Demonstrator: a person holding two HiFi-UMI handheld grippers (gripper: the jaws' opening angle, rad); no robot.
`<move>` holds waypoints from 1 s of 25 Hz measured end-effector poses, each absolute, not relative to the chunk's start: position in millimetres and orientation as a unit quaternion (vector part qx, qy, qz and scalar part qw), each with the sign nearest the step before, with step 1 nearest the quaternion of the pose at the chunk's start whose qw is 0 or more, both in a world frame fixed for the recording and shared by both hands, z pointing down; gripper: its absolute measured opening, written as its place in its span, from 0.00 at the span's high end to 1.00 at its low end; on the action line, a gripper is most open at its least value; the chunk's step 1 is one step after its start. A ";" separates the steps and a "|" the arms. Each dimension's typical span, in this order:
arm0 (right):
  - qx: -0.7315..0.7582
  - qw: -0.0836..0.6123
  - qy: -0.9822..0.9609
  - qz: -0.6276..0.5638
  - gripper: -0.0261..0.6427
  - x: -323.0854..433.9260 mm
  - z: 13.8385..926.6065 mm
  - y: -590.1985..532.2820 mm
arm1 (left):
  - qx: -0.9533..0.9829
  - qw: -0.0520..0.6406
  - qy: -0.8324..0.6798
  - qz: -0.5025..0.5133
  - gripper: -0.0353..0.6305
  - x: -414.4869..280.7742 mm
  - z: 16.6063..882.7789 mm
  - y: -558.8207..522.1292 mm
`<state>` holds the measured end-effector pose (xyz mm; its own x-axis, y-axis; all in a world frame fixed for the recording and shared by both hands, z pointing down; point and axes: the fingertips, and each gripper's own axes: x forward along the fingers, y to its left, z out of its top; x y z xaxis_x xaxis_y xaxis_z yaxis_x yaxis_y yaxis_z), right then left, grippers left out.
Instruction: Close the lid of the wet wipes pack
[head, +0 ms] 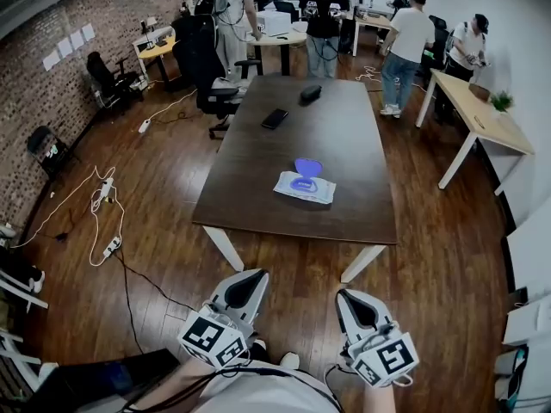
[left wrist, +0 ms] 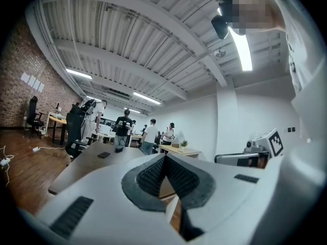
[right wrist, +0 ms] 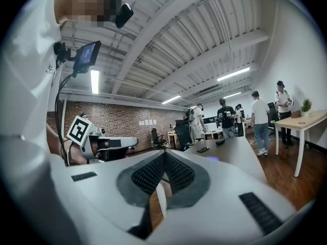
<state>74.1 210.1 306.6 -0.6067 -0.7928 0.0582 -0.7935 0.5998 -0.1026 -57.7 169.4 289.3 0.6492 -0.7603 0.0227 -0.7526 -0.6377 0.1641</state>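
Lying flat near the middle of the dark wooden table (head: pixel 258 192), the wet wipes pack (head: pixel 306 189) is a pale, soft-looking packet with its purple lid (head: pixel 307 168) flipped up and open over the far edge of the opening. Farther along the table sit a black phone (head: pixel 275 119) and another small dark object (head: pixel 310 95). Both grippers hang short of the table's near edge, well apart from the pack. The left gripper (head: pixel 252 279) has its jaws pressed together with nothing between them, and the right gripper (head: pixel 347 297) is likewise closed and empty.
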 end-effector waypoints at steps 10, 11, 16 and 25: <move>0.445 0.008 -0.893 0.067 0.95 86.4 317.2 200.3 | 0.900 0.085 -0.427 -0.025 0.94 -50.3 294.4 152.3; 0.446 0.010 -0.892 0.069 0.95 86.8 318.5 197.7 | 0.900 0.087 -0.427 -0.026 0.94 -49.8 295.7 148.2; 0.452 0.021 -0.889 0.070 0.95 88.4 327.7 170.8 | 0.901 0.092 -0.423 -0.029 0.94 -48.3 307.7 114.1; 0.463 0.033 -0.883 0.071 0.95 71.0 330.2 58.7 | 0.912 0.093 -0.399 -0.031 0.94 -54.7 310.2 4.1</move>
<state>71.0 58.7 330.2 -0.5682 -0.8134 0.1244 -0.8228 0.5603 -0.0951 -54.7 4.1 310.2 0.6794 -0.7335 0.0180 -0.7222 -0.6642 0.1932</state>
